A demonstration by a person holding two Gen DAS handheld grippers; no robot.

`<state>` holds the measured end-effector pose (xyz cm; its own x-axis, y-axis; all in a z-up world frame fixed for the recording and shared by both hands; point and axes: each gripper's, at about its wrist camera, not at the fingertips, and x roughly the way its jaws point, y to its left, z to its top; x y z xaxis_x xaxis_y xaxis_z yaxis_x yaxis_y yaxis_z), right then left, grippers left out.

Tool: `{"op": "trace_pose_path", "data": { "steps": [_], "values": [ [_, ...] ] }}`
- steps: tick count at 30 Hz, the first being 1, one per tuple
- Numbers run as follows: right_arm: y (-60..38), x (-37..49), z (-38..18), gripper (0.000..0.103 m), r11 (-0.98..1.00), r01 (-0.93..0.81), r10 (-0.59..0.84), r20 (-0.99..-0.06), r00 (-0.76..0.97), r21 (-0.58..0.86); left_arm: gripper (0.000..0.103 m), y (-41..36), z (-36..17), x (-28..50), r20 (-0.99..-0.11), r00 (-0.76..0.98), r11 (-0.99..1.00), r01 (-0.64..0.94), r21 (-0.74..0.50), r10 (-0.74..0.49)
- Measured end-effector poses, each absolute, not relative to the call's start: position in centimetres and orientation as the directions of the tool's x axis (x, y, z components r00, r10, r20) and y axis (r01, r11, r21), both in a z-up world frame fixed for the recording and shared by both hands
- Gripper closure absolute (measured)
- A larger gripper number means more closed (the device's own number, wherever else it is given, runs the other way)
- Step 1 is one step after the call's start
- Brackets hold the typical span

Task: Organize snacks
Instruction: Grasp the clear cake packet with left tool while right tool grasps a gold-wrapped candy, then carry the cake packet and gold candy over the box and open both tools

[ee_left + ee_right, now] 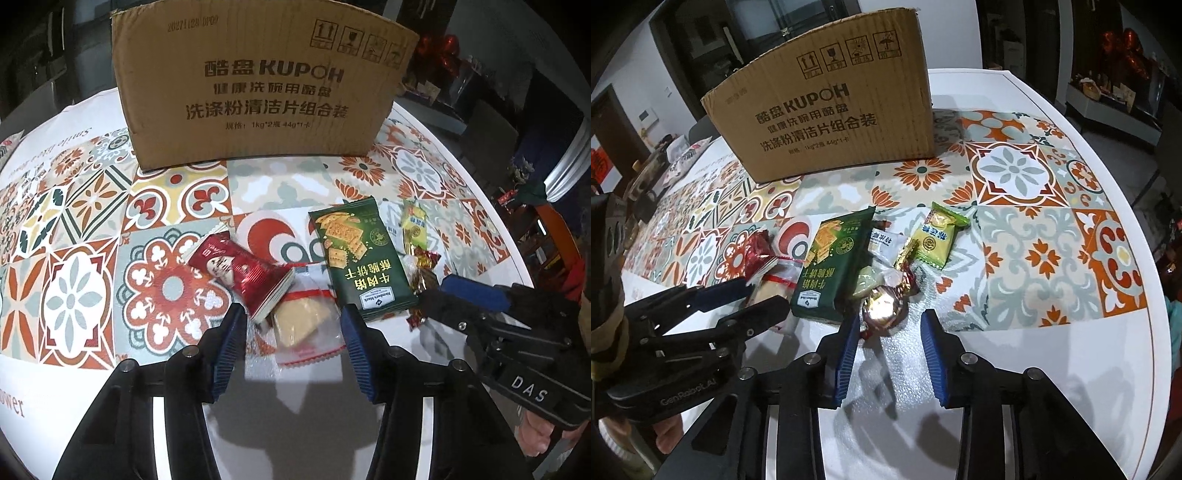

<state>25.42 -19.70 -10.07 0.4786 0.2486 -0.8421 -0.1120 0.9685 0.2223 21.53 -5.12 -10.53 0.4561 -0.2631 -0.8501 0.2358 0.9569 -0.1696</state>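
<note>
A pile of snacks lies on the patterned tablecloth in front of a cardboard box (258, 85). My left gripper (291, 321) is open, its fingers on either side of a clear bag with a pale cake (301, 319), next to a red packet (243, 277) and a green cracker packet (360, 258). My right gripper (888, 325) is open around a shiny gold-and-red foil candy (884, 308). A yellow-green packet (936, 236), the green cracker packet (833, 266) and the box (831, 107) also show in the right wrist view. Each gripper appears in the other's view, the left (764, 299) and the right (439, 291).
The round white table (1071, 369) carries a tiled-pattern cloth (74, 229). A small white sachet (886, 243) and a yellow-green packet (413, 229) lie among the snacks. Furniture and red decorations (439, 51) stand beyond the table's far edge.
</note>
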Motion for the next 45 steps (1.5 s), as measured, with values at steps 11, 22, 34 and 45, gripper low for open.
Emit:
{"op": "trace_pose_path", "data": {
  "steps": [11, 22, 34, 45],
  "values": [
    [-19.2, 26.4, -10.7, 0.077, 0.970, -0.111, 0.243, -0.845, 0.476, 0.217, 0.062, -5.0, -10.7, 22.1, -0.838, 0.474, 0.957, 0.231, -0.176, -0.269],
    [-18.9, 25.5, -9.9, 0.078, 0.966, -0.125, 0.258, -0.832, 0.492, 0.226, 0.071, -5.1, -10.3, 21.4, -0.835, 0.468, 0.950, 0.249, -0.190, -0.290],
    [-18.6, 23.8, -7.4, 0.078, 0.957, -0.158, 0.289, -0.803, 0.521, 0.242, 0.071, -4.4, -7.2, 18.8, -0.799, 0.496, 0.936, 0.263, -0.234, -0.339],
    [-18.2, 22.9, -4.2, 0.078, 0.954, -0.183, 0.301, -0.764, 0.571, 0.239, 0.071, -4.2, -3.6, 17.7, -0.747, 0.582, 0.941, 0.280, -0.188, -0.322]
  ]
}}
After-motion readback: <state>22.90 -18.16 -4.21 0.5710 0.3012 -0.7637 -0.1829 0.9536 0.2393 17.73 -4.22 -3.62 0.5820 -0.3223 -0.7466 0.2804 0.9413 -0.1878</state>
